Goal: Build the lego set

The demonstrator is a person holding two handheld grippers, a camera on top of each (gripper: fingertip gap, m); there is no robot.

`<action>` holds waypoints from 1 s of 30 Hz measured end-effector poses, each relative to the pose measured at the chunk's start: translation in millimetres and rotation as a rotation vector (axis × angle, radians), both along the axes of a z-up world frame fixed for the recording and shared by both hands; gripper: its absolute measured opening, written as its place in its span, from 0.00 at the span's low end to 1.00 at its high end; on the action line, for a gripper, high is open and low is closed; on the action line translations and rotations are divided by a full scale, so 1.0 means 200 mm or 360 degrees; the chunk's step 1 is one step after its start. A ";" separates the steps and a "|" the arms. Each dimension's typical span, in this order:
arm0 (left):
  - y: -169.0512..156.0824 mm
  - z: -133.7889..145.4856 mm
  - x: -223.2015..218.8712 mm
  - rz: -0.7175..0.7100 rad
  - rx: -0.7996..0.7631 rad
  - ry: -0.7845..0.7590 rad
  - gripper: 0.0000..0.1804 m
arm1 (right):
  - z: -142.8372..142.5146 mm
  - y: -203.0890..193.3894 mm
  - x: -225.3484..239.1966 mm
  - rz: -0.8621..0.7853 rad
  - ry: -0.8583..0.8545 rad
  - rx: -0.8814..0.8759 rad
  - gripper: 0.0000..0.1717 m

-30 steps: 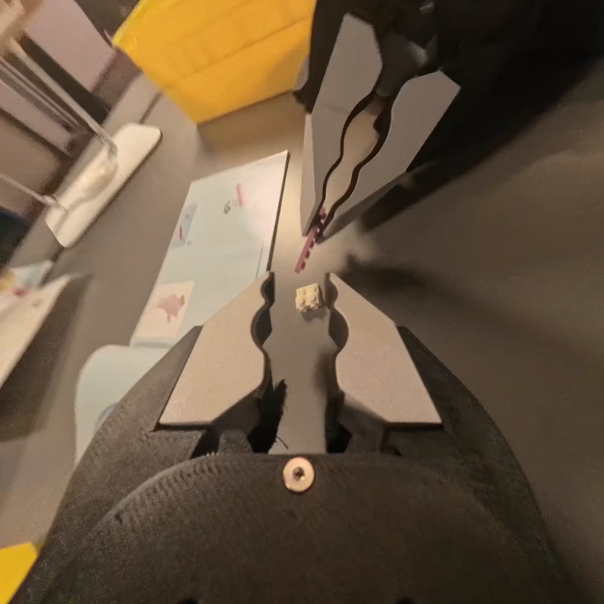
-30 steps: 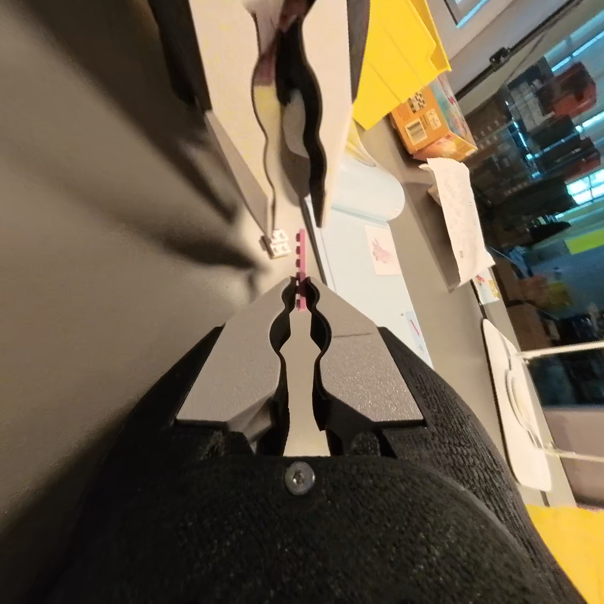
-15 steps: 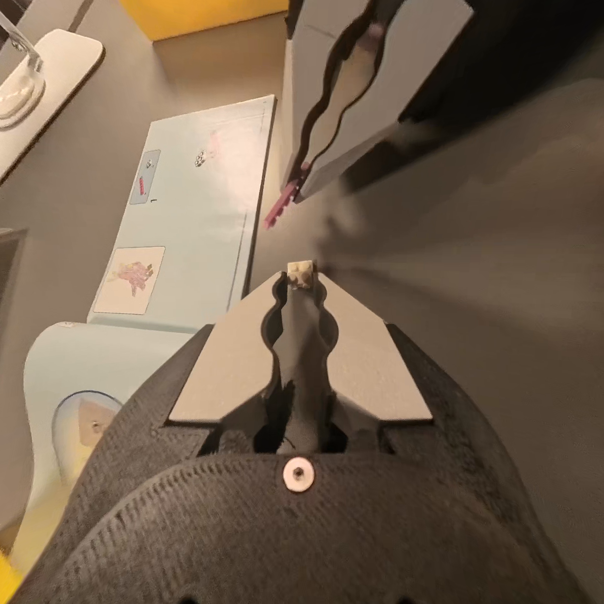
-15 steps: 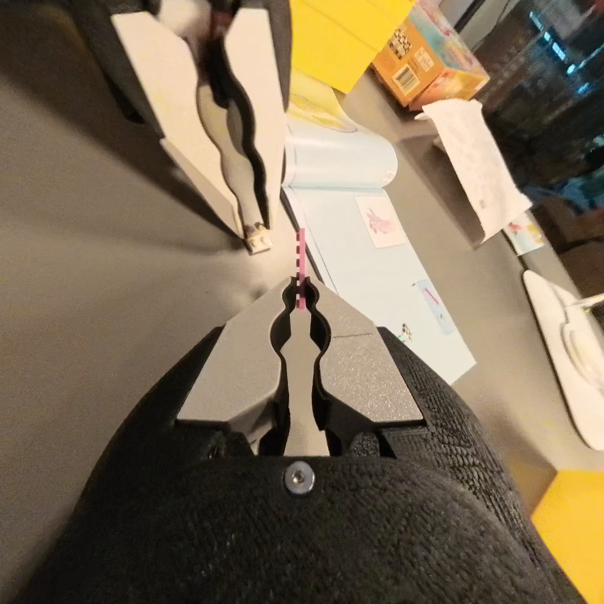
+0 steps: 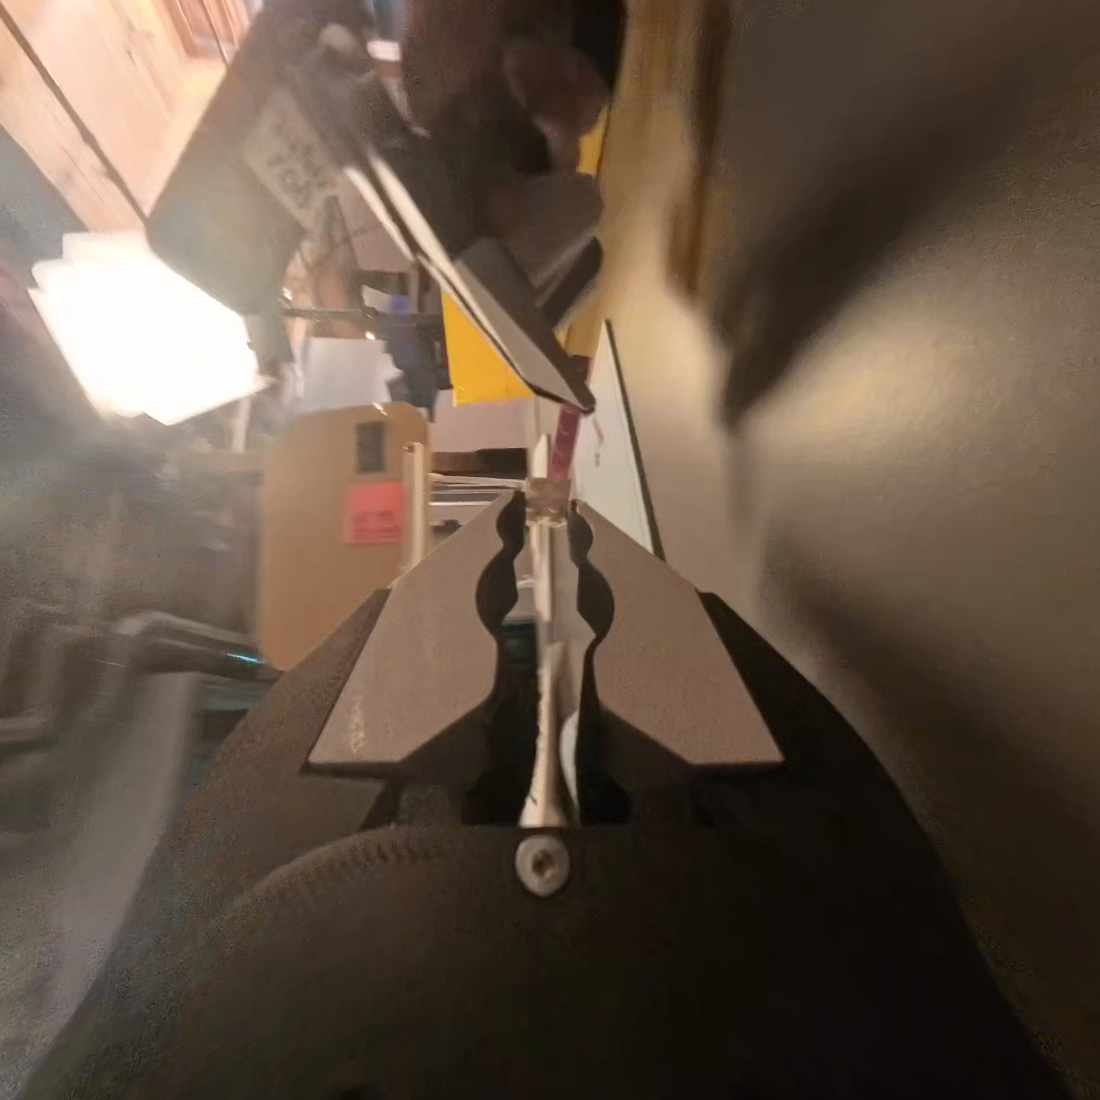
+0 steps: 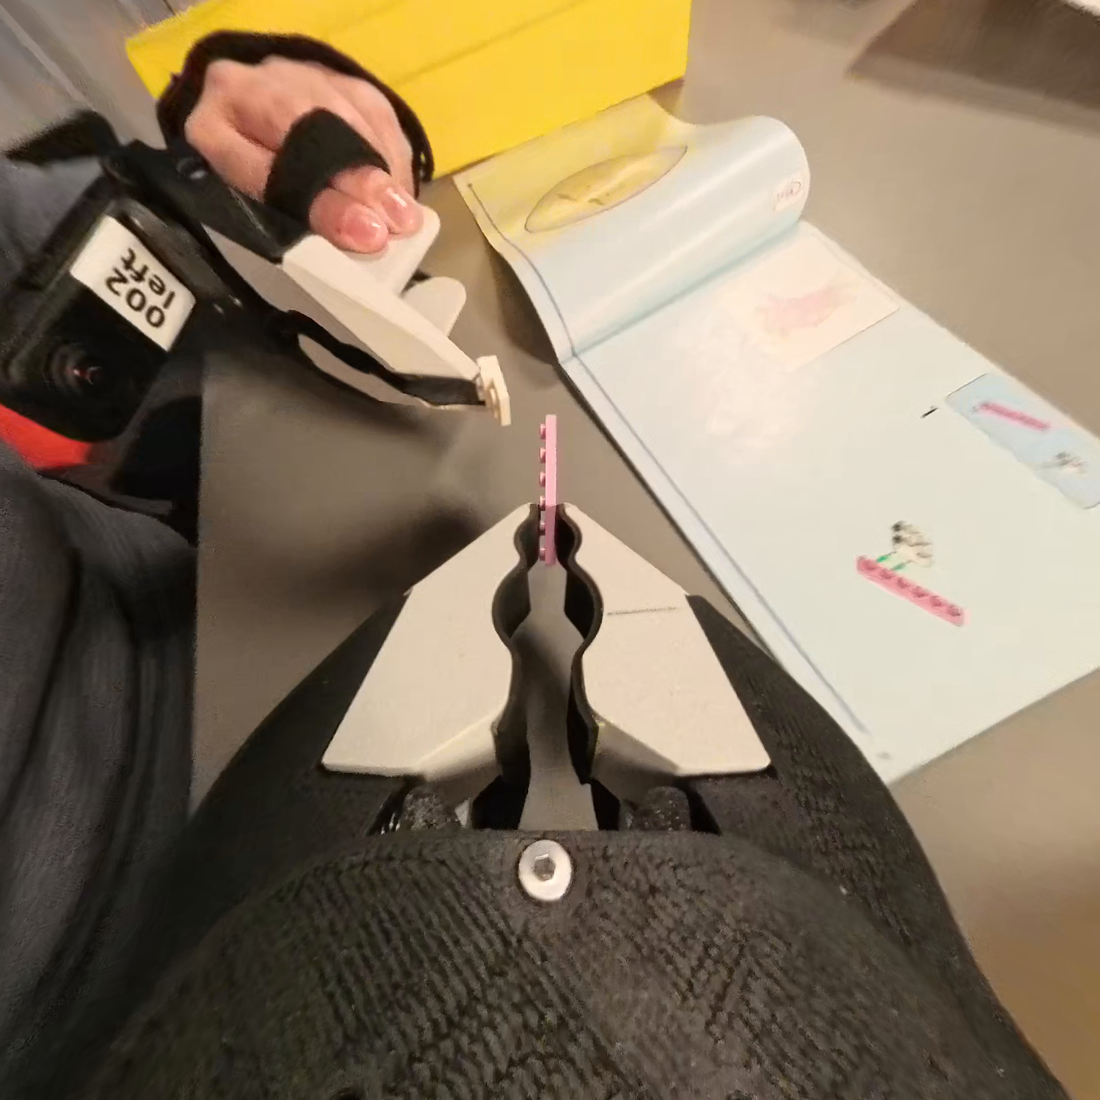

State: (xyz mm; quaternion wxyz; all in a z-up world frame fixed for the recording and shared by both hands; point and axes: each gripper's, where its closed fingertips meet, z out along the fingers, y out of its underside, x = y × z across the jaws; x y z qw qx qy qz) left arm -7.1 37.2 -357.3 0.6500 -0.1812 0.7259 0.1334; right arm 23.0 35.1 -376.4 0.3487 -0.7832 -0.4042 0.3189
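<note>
Left hand-held gripper: clenched on a small cream brick, pinched at the very tips; lifted off the grey table.
Right hand-held gripper: clamped on a thin pink studded strip, which sticks out forward edge-on, studs facing left.
Spacing: brick just beside the strip's far end, not touching.
Nearby: open pale-blue booklet lies to the right; yellow box behind.
Handling judgement: both grips are shallow; squaring brick underside to studs and pressing slowly looks wise.
Risk: skewed pressure could twist either piece loose.

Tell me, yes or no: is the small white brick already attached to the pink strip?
No: in the right wrist view the white brick in the left gripper sits apart from the pink strip.
</note>
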 end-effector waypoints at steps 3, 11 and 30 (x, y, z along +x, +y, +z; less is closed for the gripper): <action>0.01 0.02 0.02 0.0012 0.0310 -0.0007 0.07 | 0.05 0.03 0.03 -0.0005 -0.0203 0.0249 0.02; 0.00 0.21 0.04 0.0036 0.0614 -0.0132 0.07 | 0.26 0.03 0.03 0.0015 -0.0333 0.0668 0.02; -0.07 0.21 0.04 -0.0068 0.0552 -0.0168 0.07 | 0.30 -0.03 -0.02 0.0178 -0.0408 0.0761 0.01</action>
